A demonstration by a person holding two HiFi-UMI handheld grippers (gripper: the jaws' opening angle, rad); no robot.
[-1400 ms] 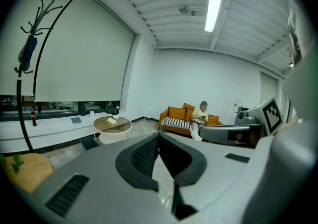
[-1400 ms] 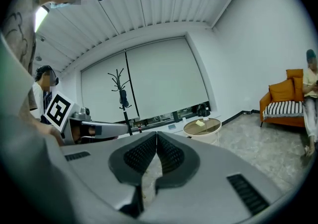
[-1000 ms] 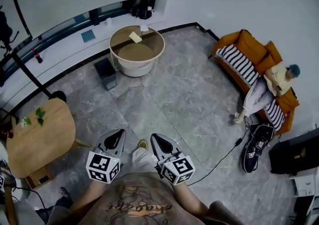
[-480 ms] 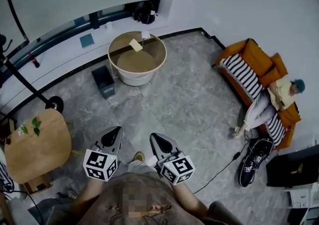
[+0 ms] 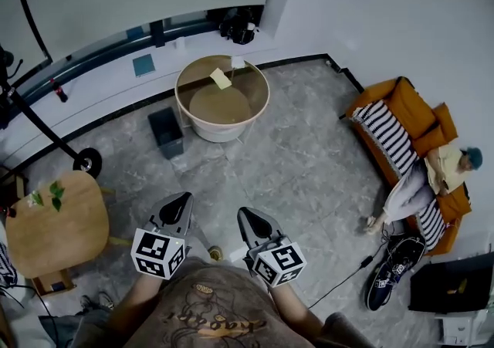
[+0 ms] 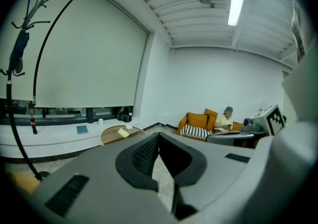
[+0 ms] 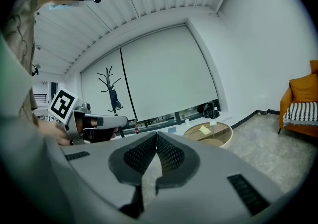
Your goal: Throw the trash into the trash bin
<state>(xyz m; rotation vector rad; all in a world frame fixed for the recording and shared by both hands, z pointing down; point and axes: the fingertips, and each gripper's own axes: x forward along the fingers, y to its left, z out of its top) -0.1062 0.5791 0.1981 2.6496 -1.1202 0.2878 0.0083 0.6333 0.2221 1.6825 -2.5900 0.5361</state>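
At the lower left of the head view stands a wooden table (image 5: 58,223). Your left forearm comes up from the bottom centre. Your left gripper (image 5: 179,201) points up-frame, tilted slightly toward the floor. Its jaws are pressed together with nothing between them. The bin (image 5: 167,132) stands on the floor above it, left of centre, just beside the round table (image 5: 258,104). A yellow paper (image 5: 221,79) lies on that table's top, in the upper centre. Your right forearm runs alongside the left, well short of the table. Your right gripper (image 5: 251,219) points the same way. Its jaws are also closed on nothing. At the right edge a person sits on an orange sofa (image 5: 405,103).
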